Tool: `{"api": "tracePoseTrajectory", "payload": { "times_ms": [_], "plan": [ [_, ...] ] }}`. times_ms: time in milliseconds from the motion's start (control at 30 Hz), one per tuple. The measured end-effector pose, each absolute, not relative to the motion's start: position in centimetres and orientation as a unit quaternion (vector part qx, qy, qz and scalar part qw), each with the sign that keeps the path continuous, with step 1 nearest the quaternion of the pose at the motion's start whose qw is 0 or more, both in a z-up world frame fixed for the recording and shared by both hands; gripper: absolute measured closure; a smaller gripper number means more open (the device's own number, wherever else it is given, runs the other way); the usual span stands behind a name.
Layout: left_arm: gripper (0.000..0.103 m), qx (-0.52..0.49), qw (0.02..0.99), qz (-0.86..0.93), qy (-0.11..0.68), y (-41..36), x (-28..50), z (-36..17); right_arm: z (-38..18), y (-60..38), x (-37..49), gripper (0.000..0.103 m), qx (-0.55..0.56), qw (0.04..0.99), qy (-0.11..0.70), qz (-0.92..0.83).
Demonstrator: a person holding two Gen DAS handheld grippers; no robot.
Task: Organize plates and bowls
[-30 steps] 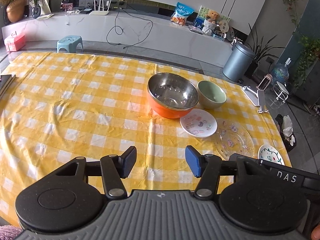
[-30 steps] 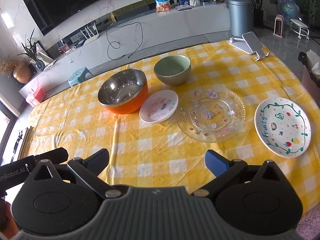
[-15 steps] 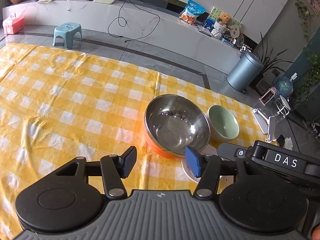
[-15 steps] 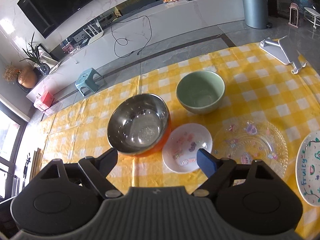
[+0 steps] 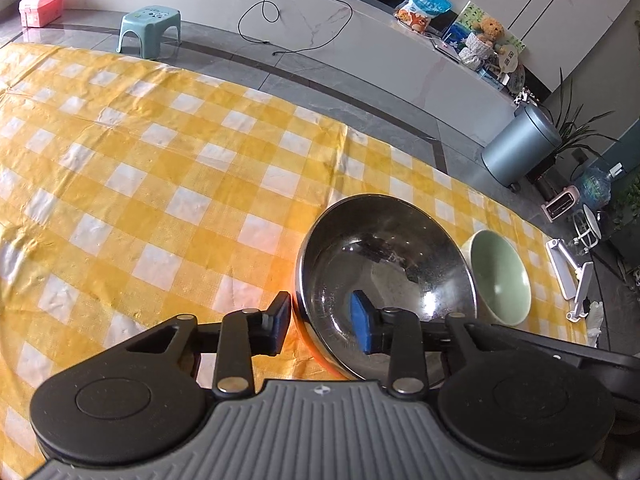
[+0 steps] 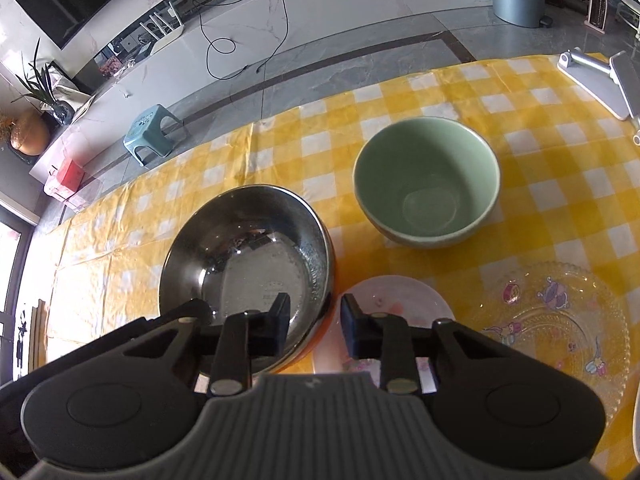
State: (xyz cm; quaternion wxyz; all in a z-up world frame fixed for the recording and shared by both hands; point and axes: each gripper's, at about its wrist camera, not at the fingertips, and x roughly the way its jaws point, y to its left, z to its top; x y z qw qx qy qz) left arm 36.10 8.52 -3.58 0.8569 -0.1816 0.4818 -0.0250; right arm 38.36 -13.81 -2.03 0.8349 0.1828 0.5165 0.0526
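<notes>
A steel bowl with an orange outside (image 5: pixel 384 272) (image 6: pixel 248 260) stands on the yellow checked cloth. My left gripper (image 5: pixel 320 326) is open and straddles its near left rim, one finger inside, one outside. My right gripper (image 6: pixel 314 326) is open and straddles its right rim the same way. A green bowl (image 5: pixel 500 276) (image 6: pixel 426 192) stands just right of the steel bowl. A small white plate (image 6: pixel 400 300) lies under my right finger. A clear glass plate (image 6: pixel 560 320) lies to its right.
A white painted plate's edge (image 6: pixel 636 420) shows at the far right. A white phone stand (image 6: pixel 600 80) (image 5: pixel 572 280) sits near the table's far right edge. The far table edge (image 5: pixel 240 84) drops to a grey floor with a stool (image 5: pixel 150 28).
Both grippers have moved forward and down to the steel bowl and now straddle its rim on opposite sides. The right gripper's jaws have narrowed.
</notes>
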Motion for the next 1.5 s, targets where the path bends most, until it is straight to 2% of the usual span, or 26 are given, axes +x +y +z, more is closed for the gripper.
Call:
{"api": "tracePoseTrajectory", "payload": {
  "times_ms": [100,133,500,967,1500],
  "plan": [
    [0.08,-0.178,0.857,-0.014,0.484,8.5,36.3,-3.9,-2.4,-13.7,38.6,0.085,0.18,0.836,0.517,0.045],
    [0.087,-0.173,0.858,-0.009,0.484,8.4,36.2,-3.9,-2.4,-13.7,38.6,0.087,0.177,0.836,0.517,0.042],
    [0.089,-0.14,0.864,-0.006,0.484,8.1,33.0,-0.7,0.3,-13.4,35.6,0.091,0.17,0.842,0.51,0.042],
    [0.089,-0.137,0.874,-0.014,0.467,8.2,22.7,4.2,4.5,-14.5,24.0,0.091,0.201,0.847,0.489,0.051],
    [0.088,-0.166,0.881,-0.026,0.442,7.9,12.3,6.6,7.2,-16.6,12.5,0.09,0.212,0.855,0.469,0.064]
  ]
}}
